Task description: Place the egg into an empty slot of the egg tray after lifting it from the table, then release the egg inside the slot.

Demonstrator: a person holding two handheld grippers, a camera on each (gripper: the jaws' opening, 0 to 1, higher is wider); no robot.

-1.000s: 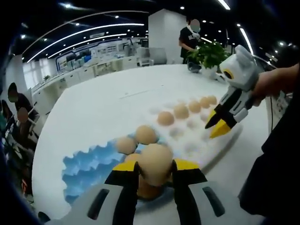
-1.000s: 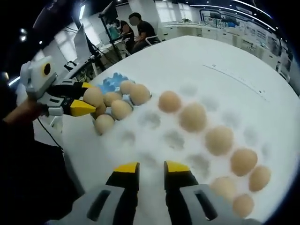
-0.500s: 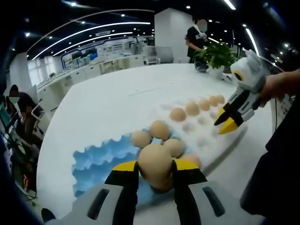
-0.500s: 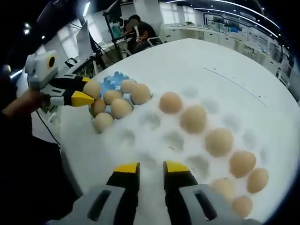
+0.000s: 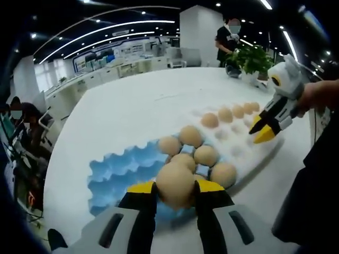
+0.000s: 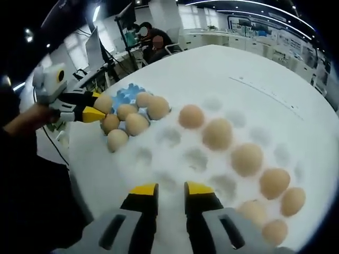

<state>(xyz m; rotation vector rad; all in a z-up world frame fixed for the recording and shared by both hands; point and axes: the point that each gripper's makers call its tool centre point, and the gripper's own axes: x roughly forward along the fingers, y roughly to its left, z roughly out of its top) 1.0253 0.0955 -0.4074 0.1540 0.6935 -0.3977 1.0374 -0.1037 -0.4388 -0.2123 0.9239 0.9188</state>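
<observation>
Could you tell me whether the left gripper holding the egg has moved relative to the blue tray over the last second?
Yes. In the right gripper view, the left gripper with the egg has lifted away from the egg cluster toward the blue tray.

Open-plan office/lab: ceiling light strips [image 5: 106,29] are glowing at 11 o'clock, desk rows w/ monitors [image 5: 127,66] are stretching behind, people are sitting at workstations [image 6: 151,45], a potted plant [image 5: 253,57] is sitting at 2 o'clock on the white table [image 5: 132,114].
</observation>
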